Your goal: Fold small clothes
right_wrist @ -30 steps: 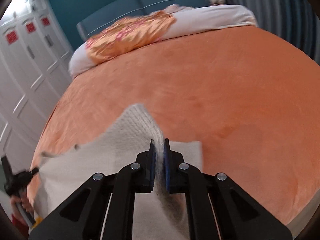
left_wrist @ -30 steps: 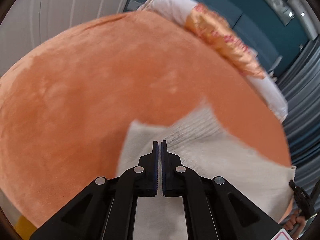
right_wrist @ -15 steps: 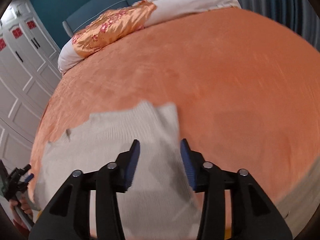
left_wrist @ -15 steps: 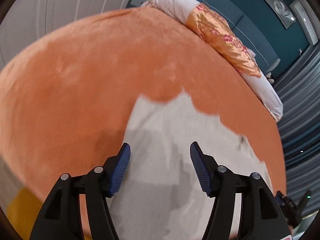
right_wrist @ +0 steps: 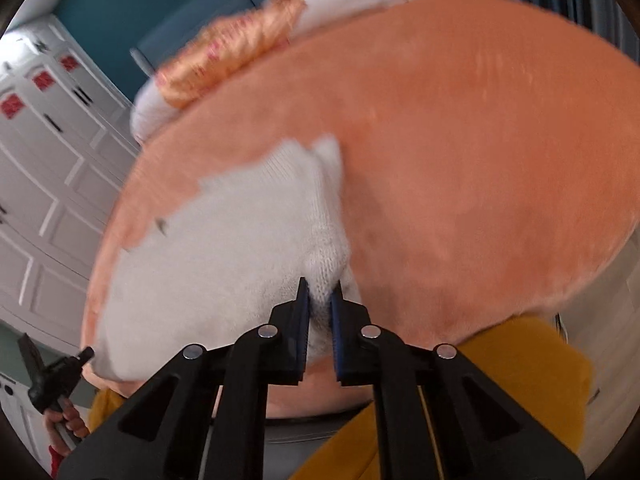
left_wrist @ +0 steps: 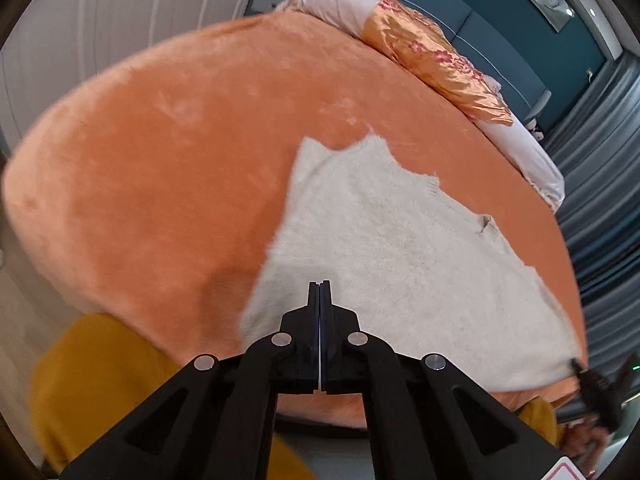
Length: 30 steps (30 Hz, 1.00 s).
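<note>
Both grippers have drawn back to the bed's (left_wrist: 160, 160) near edge since the earlier frame. Left gripper (left_wrist: 319, 286): fingers fully closed over the sweater (left_wrist: 400, 240) hem, grip unclear. Right gripper (right_wrist: 320, 292): fingers clamped on a sweater fold. Sweater lies flat toward 12 o'clock.

Both my grippers are the same build: matte black plastic, two fingers each on triangulated linkage arms with cut-out windows. Left gripper (left_wrist: 319, 292): four round silver pivot screws across the linkage, blue ribbed pads lining the inner finger faces, a white sticker with red edging at the lower right corner of the body. Right gripper (right_wrist: 319, 294): same four silver screws, same blue serrated pads. I'm wearing mustard-yellow clothing (left_wrist: 100, 384), visible under both grippers. A red cuff shows at my left hand in the right wrist view.
</note>
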Tool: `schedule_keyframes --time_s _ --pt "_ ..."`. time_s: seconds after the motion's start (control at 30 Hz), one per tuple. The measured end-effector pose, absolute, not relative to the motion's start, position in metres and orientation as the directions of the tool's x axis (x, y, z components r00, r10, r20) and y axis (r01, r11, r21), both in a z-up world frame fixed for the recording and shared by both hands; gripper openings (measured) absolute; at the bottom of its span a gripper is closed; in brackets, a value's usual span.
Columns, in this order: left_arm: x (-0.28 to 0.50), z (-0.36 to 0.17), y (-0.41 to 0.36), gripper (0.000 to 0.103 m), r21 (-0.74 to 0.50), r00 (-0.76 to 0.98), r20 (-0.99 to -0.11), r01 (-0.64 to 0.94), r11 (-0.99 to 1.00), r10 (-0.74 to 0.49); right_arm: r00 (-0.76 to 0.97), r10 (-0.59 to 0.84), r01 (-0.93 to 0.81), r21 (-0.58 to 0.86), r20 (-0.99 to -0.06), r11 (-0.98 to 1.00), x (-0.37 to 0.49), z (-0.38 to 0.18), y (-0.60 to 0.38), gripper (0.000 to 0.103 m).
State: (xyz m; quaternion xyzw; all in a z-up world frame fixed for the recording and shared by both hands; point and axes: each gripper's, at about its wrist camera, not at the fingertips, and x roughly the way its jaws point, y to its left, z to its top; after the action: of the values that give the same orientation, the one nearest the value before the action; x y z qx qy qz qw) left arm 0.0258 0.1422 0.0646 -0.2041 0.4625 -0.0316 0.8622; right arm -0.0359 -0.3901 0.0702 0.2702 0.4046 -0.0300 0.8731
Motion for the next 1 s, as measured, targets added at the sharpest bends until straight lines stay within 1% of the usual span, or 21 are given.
schedule_keyframes --time_s 0.03,0.07,0.13,0.17,0.23,0.3,0.33,0.4,0.43,0.57,0.6,0.63,0.67,0.77,0.83,0.87,0.9,0.97,1.0 --pt "0.018 0.065 0.149 0.0 -0.374 0.567 -0.79 -0.147 0.916 -0.232 0.674 0.169 0.265 0.449 -0.719 0.853 -0.041 0.074 -0.39 0.008" --pt "0.014 0.062 0.153 0.0 -0.368 0.562 -0.796 -0.157 0.916 -0.224 0.657 0.168 0.264 0.432 -0.735 0.862 -0.045 0.071 -0.39 0.008" --pt "0.005 0.045 0.163 0.0 -0.338 0.519 -0.831 -0.187 0.923 -0.199 0.593 0.153 0.287 0.385 -0.79 0.877 -0.044 0.053 -0.39 0.008" --pt "0.0 0.038 0.167 0.0 -0.337 0.507 -0.839 -0.202 0.92 -0.197 0.535 0.151 0.312 0.36 -0.831 0.879 -0.041 0.032 -0.391 0.008" --pt "-0.006 0.036 0.178 0.0 -0.427 0.533 -0.807 -0.227 0.875 -0.255 0.493 0.16 0.349 0.363 -0.855 0.864 -0.039 0.012 -0.393 0.008" --pt "-0.005 0.047 0.179 0.001 -0.482 0.586 -0.76 -0.215 0.849 -0.283 0.527 0.168 0.343 0.39 -0.833 0.855 -0.038 0.016 -0.392 0.009" --pt "-0.001 0.051 0.178 0.005 -0.489 0.598 -0.748 -0.205 0.848 -0.287 0.547 0.176 0.331 0.405 -0.818 0.852 -0.035 0.021 -0.392 0.009" --pt "0.012 0.053 0.172 0.044 -0.485 0.589 -0.75 -0.179 0.856 -0.301 0.542 0.17 0.33 0.395 -0.823 0.857 -0.031 0.021 -0.392 0.009" --pt "0.019 0.051 0.168 0.05 -0.468 0.587 -0.757 -0.178 0.866 -0.288 0.533 0.166 0.335 0.387 -0.829 0.859 -0.028 0.017 -0.391 0.009" --pt "0.036 0.039 0.157 0.056 -0.436 0.553 -0.783 -0.159 0.886 -0.286 0.534 0.164 0.347 0.392 -0.829 0.852 -0.032 0.012 -0.394 0.01" --pt "0.04 0.033 0.155 0.055 -0.44 0.543 -0.786 -0.155 0.884 -0.296 0.535 0.165 0.347 0.394 -0.828 0.851 -0.036 0.013 -0.393 0.01" --pt "0.038 0.03 0.156 0.047 -0.455 0.541 -0.78 -0.143 0.879 -0.316 0.534 0.164 0.348 0.392 -0.829 0.851 -0.034 0.012 -0.392 0.01" --pt "0.037 0.029 0.157 0.006 -0.466 0.538 -0.775 -0.132 0.875 -0.332 0.532 0.162 0.348 0.39 -0.831 0.853 -0.032 0.012 -0.391 0.01" --pt "0.02 0.052 0.16 0.007 -0.46 0.581 -0.746 -0.095 0.883 -0.326 0.564 0.147 0.329 0.384 -0.813 0.863 -0.04 0.028 -0.389 0.01" --pt "0.006 0.065 0.164 0.006 -0.447 0.584 -0.745 -0.078 0.891 -0.322 0.608 0.157 0.307 0.412 -0.779 0.858 -0.047 0.044 -0.39 0.01" --pt "-0.002 0.068 0.166 0.006 -0.432 0.573 -0.756 -0.074 0.899 -0.316 0.609 0.157 0.302 0.41 -0.778 0.861 -0.048 0.048 -0.391 0.01" --pt "-0.005 0.065 0.168 0.006 -0.415 0.558 -0.771 -0.076 0.907 -0.306 0.591 0.15 0.305 0.392 -0.792 0.868 -0.047 0.047 -0.391 0.009" --pt "-0.008 0.042 0.171 0.006 -0.365 0.504 -0.822 -0.11 0.924 -0.265 0.504 0.111 0.327 0.308 -0.857 0.893 -0.039 0.028 -0.392 0.009" --pt "-0.005 0.031 0.173 0.006 -0.372 0.479 -0.836 -0.134 0.918 -0.269 0.455 0.1 0.338 0.275 -0.885 0.9 -0.034 0.015 -0.392 0.009"
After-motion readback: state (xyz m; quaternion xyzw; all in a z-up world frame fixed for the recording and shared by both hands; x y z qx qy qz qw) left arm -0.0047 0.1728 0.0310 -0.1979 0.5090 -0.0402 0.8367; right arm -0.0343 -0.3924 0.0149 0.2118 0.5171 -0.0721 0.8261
